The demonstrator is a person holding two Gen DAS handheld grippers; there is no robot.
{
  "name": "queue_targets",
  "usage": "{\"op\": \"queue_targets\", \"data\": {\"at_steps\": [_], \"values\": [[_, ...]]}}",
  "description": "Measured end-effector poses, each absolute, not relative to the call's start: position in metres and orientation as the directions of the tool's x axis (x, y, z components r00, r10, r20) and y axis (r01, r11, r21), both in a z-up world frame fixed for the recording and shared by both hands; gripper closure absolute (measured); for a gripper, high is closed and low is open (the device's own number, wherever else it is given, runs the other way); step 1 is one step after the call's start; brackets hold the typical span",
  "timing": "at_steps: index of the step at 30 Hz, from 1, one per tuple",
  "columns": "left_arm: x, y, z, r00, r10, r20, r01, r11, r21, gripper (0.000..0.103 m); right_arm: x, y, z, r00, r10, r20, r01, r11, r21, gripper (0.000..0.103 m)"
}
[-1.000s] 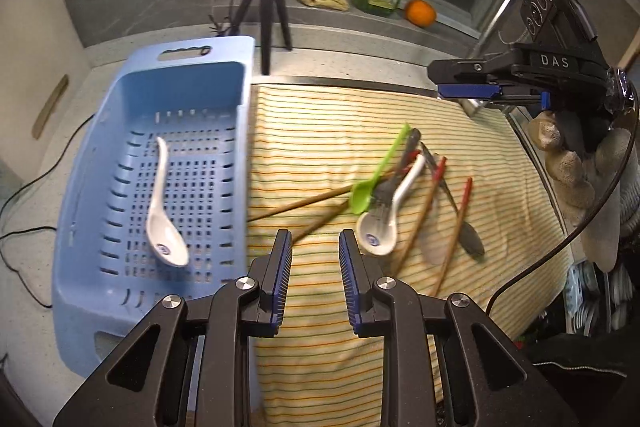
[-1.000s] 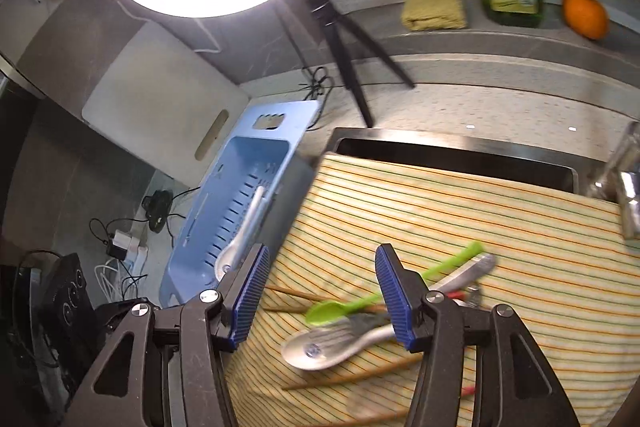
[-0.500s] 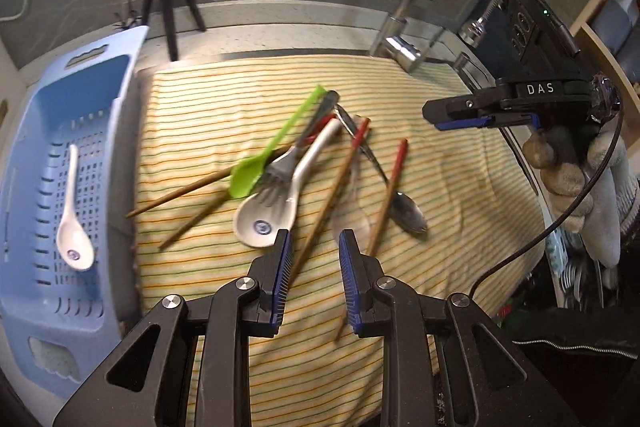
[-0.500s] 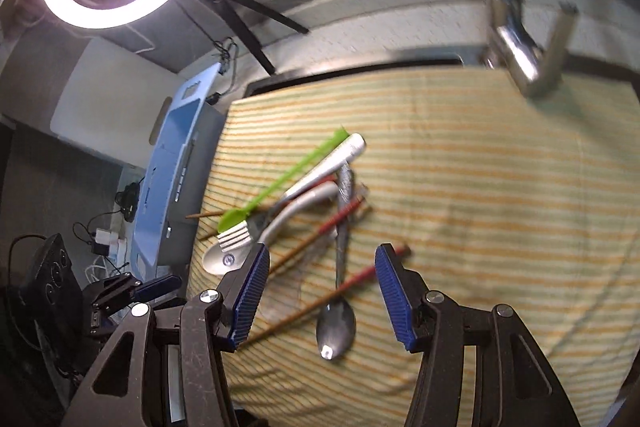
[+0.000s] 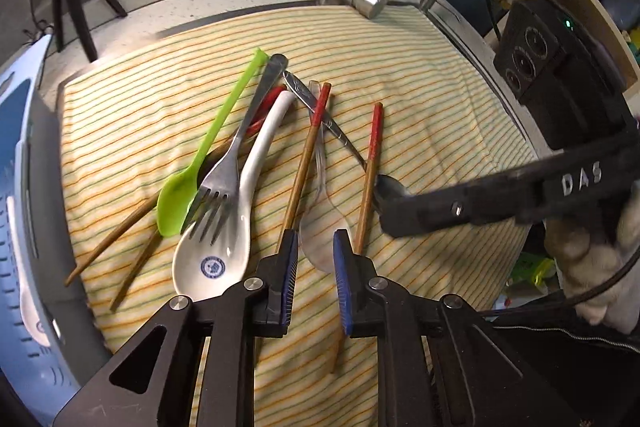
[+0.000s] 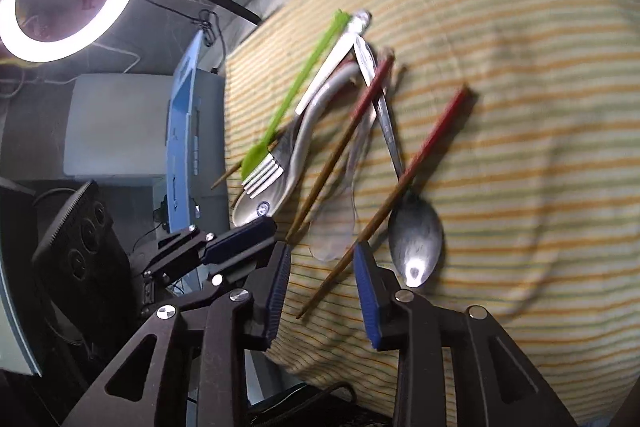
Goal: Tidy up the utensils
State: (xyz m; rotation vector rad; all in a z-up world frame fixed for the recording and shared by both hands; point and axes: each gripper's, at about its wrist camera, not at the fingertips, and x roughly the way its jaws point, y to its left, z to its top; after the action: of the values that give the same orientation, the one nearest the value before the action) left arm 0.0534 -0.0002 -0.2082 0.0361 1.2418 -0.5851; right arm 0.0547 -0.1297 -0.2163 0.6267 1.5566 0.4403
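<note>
Left wrist view: the left gripper (image 5: 314, 255) hangs over the striped cloth (image 5: 420, 87), jaws narrow and closing, nothing pinched yet; a clear plastic spoon (image 5: 322, 227) lies in the gap. Just left sits the white ceramic spoon (image 5: 224, 251) under a steel fork (image 5: 224, 183) and a green spoon (image 5: 188, 183).

Right wrist view: the right gripper (image 6: 322, 263) is closing, pads not yet touching the red-tipped chopstick (image 6: 384, 203) between them. A metal spoon (image 6: 414, 239) lies just right.
</note>
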Motion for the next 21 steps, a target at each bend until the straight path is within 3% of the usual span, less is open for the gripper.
{"op": "queue_targets", "data": {"at_steps": [21], "values": [[0.095,-0.023,-0.241,0.079,-0.370,-0.926,0.521,0.807,-0.278,0.090,0.060,-0.132,-0.243,0.048,0.523,-0.851,0.333,0.795,0.507,0.080]]}}
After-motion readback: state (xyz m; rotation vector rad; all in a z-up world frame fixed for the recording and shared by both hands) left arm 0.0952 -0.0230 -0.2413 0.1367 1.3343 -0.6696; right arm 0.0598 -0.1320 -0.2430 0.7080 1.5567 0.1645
